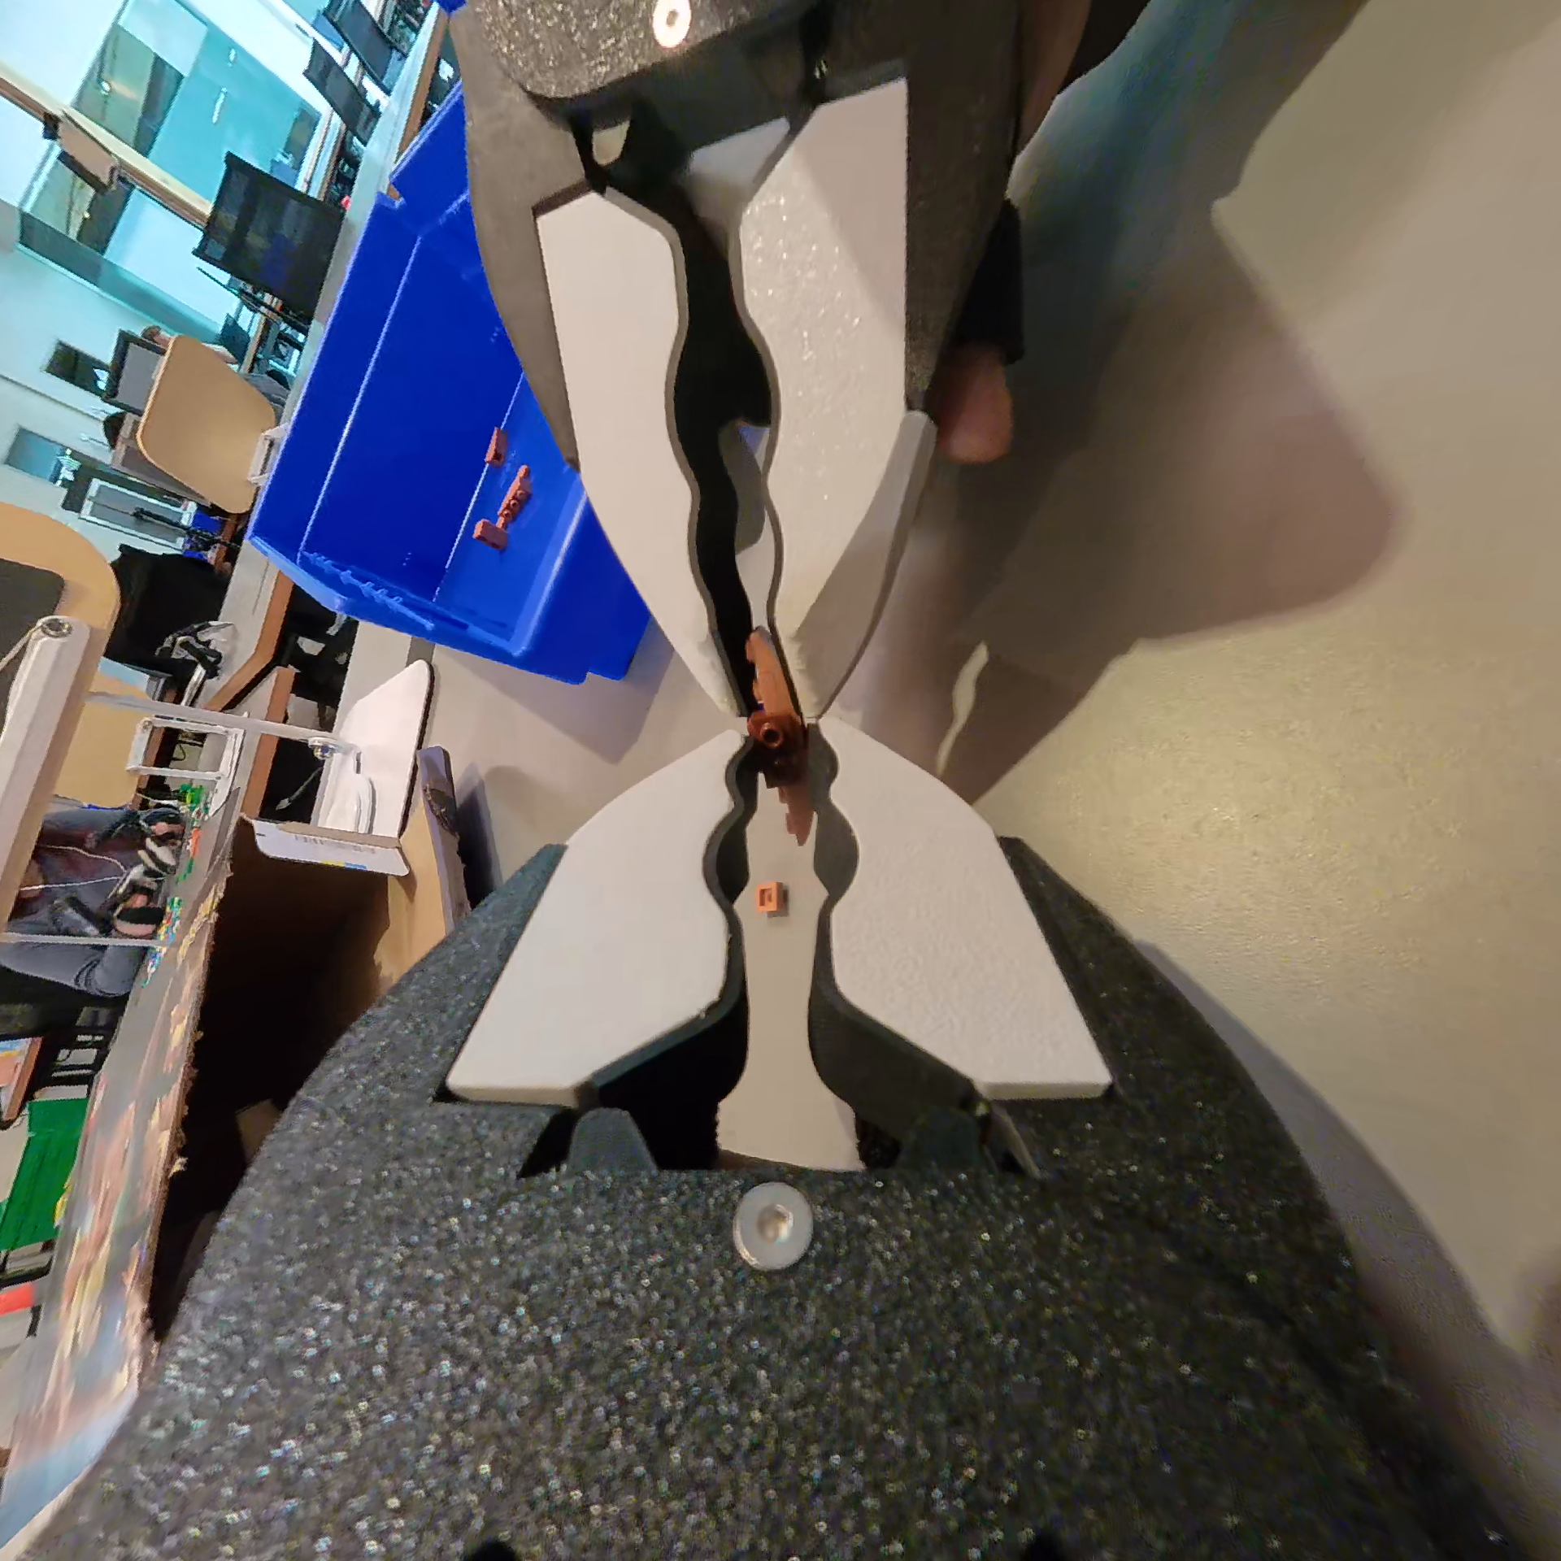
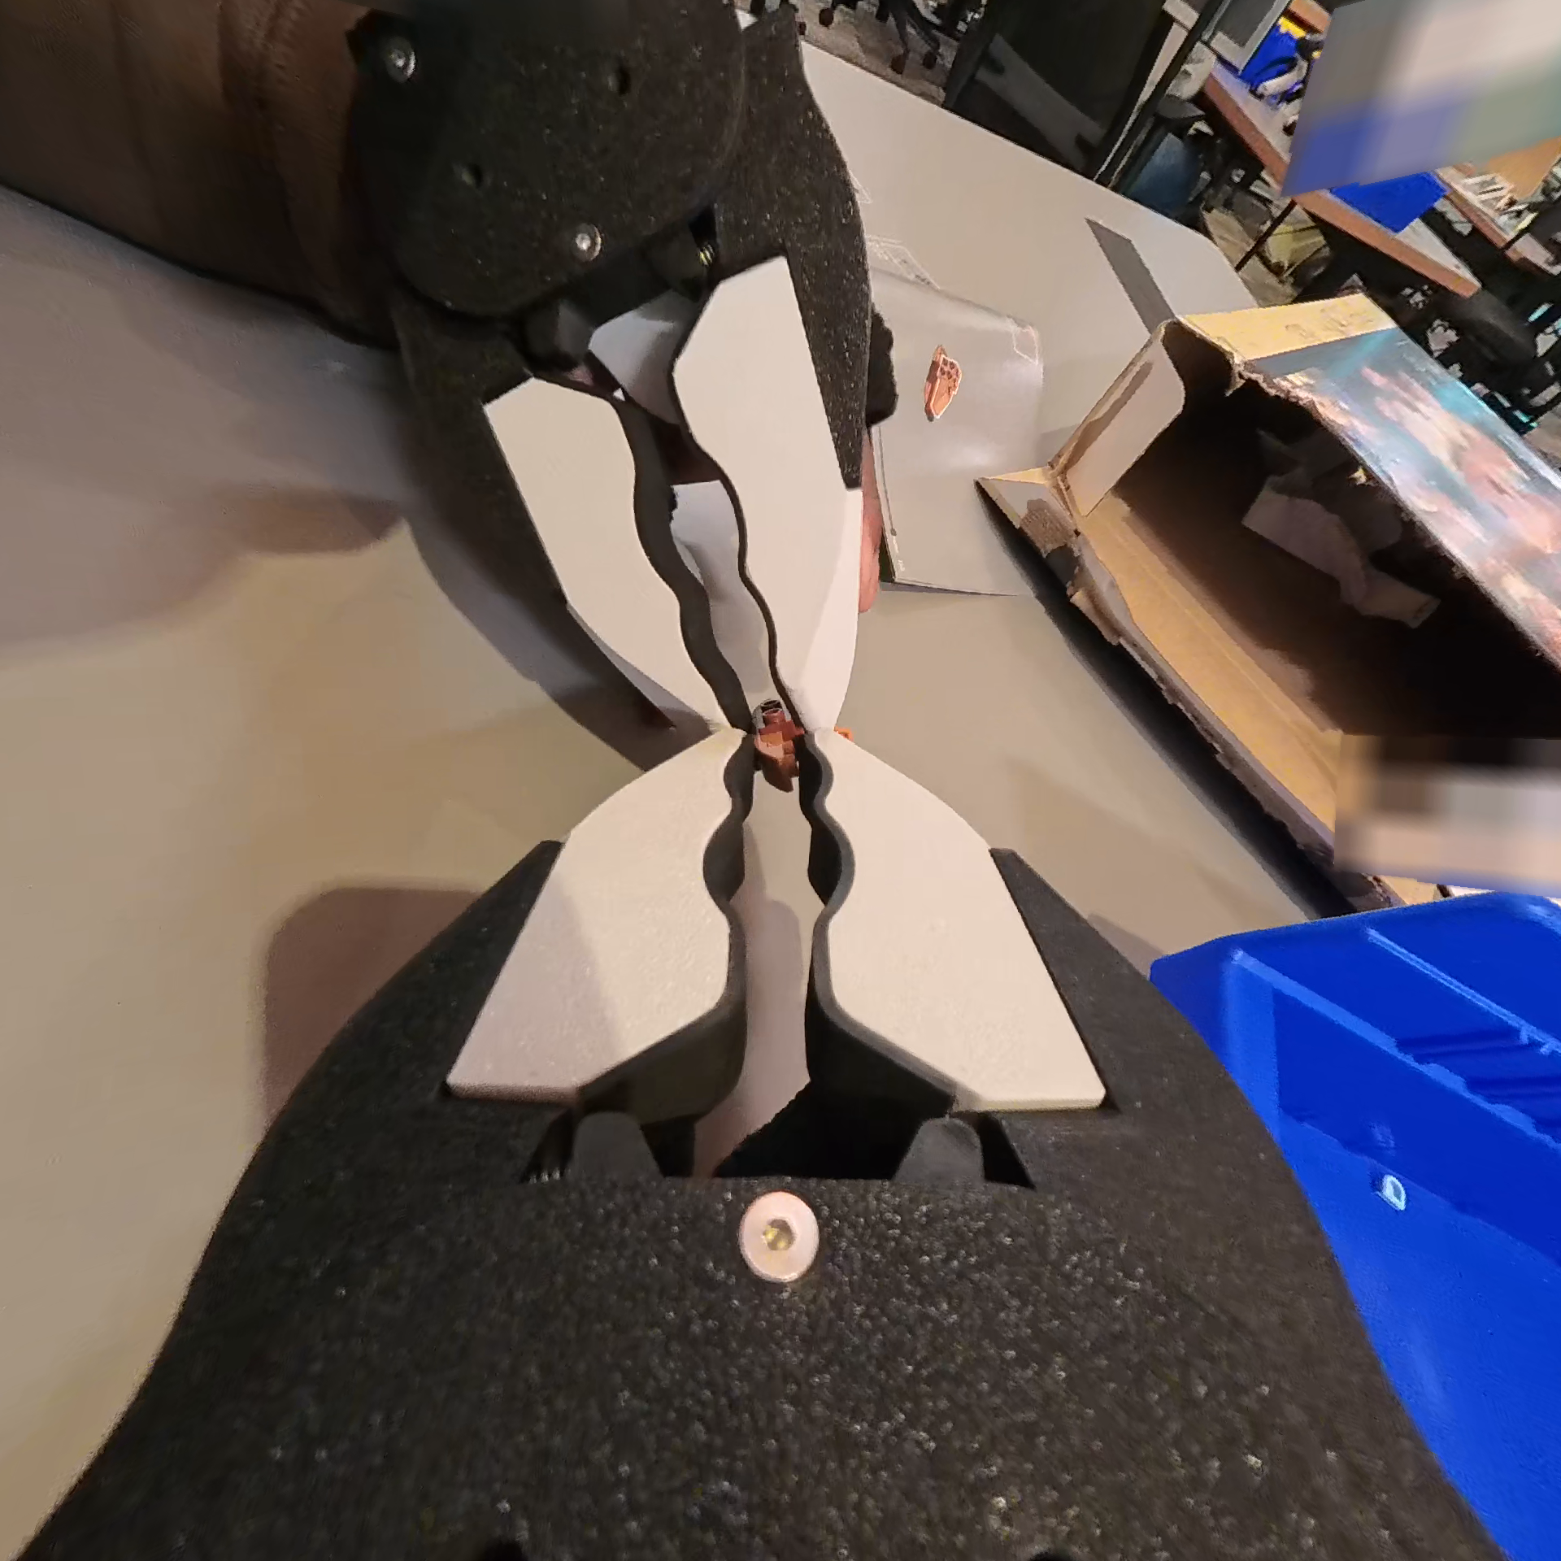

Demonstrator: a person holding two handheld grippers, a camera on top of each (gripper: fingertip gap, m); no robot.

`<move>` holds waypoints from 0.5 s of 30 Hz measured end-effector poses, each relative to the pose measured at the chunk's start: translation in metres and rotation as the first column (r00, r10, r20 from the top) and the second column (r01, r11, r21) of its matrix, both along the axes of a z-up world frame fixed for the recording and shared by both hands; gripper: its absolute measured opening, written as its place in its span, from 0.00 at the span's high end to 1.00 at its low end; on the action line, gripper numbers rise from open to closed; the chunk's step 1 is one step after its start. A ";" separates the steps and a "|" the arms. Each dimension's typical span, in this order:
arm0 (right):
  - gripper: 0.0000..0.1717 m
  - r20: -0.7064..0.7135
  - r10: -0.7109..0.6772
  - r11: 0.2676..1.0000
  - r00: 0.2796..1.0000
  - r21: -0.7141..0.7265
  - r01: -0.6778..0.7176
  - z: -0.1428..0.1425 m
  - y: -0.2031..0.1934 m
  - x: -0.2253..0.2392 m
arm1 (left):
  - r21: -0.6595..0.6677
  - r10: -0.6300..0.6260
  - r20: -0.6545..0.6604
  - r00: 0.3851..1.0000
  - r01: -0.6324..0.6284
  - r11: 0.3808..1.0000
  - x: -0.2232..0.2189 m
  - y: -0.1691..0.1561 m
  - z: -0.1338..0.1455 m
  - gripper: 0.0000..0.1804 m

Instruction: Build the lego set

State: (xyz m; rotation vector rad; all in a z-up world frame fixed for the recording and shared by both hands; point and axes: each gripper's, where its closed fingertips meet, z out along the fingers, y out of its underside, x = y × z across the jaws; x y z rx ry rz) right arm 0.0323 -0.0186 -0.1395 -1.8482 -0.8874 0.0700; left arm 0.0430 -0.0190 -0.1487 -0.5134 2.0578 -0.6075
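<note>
We see a small reddish-brown brick piece (image 1: 775, 743) pinched at the meeting point of both tools, above the grey table (image 1: 524, 726). The left gripper (image 1: 775, 747) has its tips closed on the piece from below; the right gripper (image 2: 775, 756) clamps the same piece (image 2: 775, 752) tip to tip against it. A tiny tan brick (image 1: 769, 895) lies on the table beneath. Beside them we see a blue bin (image 1: 405, 439) holding a few reddish-brown bricks (image 1: 504, 498), and a torn cardboard box (image 2: 1267, 524).
</note>
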 end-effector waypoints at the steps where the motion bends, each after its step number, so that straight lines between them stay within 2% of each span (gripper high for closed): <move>1: 0.95 -0.005 0.004 1.000 1.000 -0.004 -0.004 0.000 -0.001 -0.001 | -0.001 -0.001 0.002 1.000 0.001 1.000 0.000 0.000 0.001 0.94; 6: 0.95 -0.020 0.007 1.000 1.000 -0.002 -0.007 0.002 -0.001 0.000 | -0.016 -0.004 -0.013 1.000 0.004 1.000 -0.001 -0.002 0.001 0.94; 10: 0.95 -0.118 -0.001 1.000 0.993 0.009 0.002 0.012 -0.001 0.004 | -0.132 0.019 0.001 1.000 -0.019 0.991 0.002 -0.002 0.011 0.93; 13: 0.95 -0.198 0.022 1.000 0.980 0.012 -0.020 0.018 -0.002 0.003 | -0.169 0.030 0.010 0.999 -0.028 0.985 0.002 0.002 0.015 0.86; 15: 0.95 -0.216 0.028 1.000 0.976 0.009 -0.027 0.018 -0.002 0.002 | -0.186 0.022 -0.002 1.000 -0.022 0.982 0.000 0.002 0.013 0.86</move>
